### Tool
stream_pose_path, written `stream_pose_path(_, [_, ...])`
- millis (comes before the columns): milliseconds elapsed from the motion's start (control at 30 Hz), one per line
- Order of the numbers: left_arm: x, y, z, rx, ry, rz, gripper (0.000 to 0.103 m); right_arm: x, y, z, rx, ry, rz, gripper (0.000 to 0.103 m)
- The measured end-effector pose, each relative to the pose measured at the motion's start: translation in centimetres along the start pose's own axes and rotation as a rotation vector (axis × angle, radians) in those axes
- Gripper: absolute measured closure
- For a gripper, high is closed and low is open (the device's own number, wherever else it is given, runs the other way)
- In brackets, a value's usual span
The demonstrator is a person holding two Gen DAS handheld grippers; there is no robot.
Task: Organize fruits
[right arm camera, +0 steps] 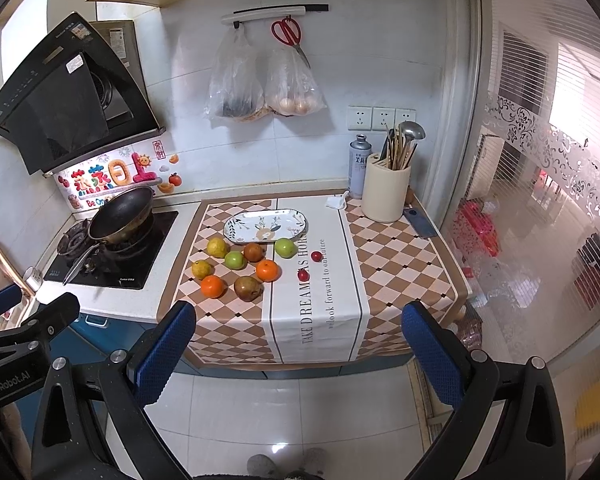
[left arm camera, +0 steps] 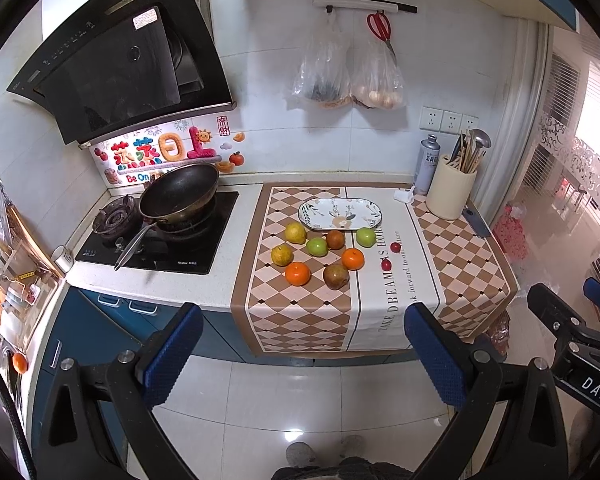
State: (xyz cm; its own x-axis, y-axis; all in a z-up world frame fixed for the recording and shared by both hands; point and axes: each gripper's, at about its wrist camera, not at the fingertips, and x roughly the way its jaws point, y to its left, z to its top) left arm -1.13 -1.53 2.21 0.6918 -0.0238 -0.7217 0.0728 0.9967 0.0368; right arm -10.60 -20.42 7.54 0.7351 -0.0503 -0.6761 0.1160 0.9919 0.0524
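Grippers first: left gripper [left arm camera: 304,354] w/ blue pads spread wide, nothing between them; right gripper [right arm camera: 300,354] likewise wide apart and empty. Both hang over the white floor tiles [right arm camera: 284,408], well short of the counter's front edge. Feet of the person [right arm camera: 286,465] show at the bottom of both views.

Checked cloth [right arm camera: 392,276] covers the right part of the counter and drapes over its front edge. All fruit sits on the cloth's left half, loose, none on the plate. Nearest the front edge: an orange [right arm camera: 212,286] and a brown pear [right arm camera: 247,288], side by side but apart. Next row back: a yellow citrus [right arm camera: 202,269] at the left, a 2nd orange [right arm camera: 267,270] right of the pear, and a small red fruit [right arm camera: 303,275] on the white strip. Further back: a yellow lemon-like fruit [right arm camera: 217,247], a green apple [right arm camera: 235,260] touching or nearly touching a brown round fruit [right arm camera: 254,252], a 2nd green apple [right arm camera: 285,248], and a 2nd small red fruit [right arm camera: 316,256] just beside it.

Patterned oval plate [right arm camera: 236,226] lies behind the fruit, toward the cloth's back edge, empty.

Back-right corner: cream utensil holder [right arm camera: 386,196] and a grey can [right arm camera: 358,170]. Left of the cloth, a black wok [right arm camera: 120,212] sits on the stove [right arm camera: 140,268]. On the wall, 2 plastic bags [right arm camera: 236,80] and red scissors [right arm camera: 286,32] hang from a rail.
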Motion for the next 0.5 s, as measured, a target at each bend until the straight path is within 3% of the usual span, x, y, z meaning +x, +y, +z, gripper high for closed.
stream_pose_path(500, [0.07, 0.29, 0.2, -0.005, 0.002, -0.005, 0.0, -0.32, 0.04, 0.11, 0.002, 0.0, 0.008, 0.0])
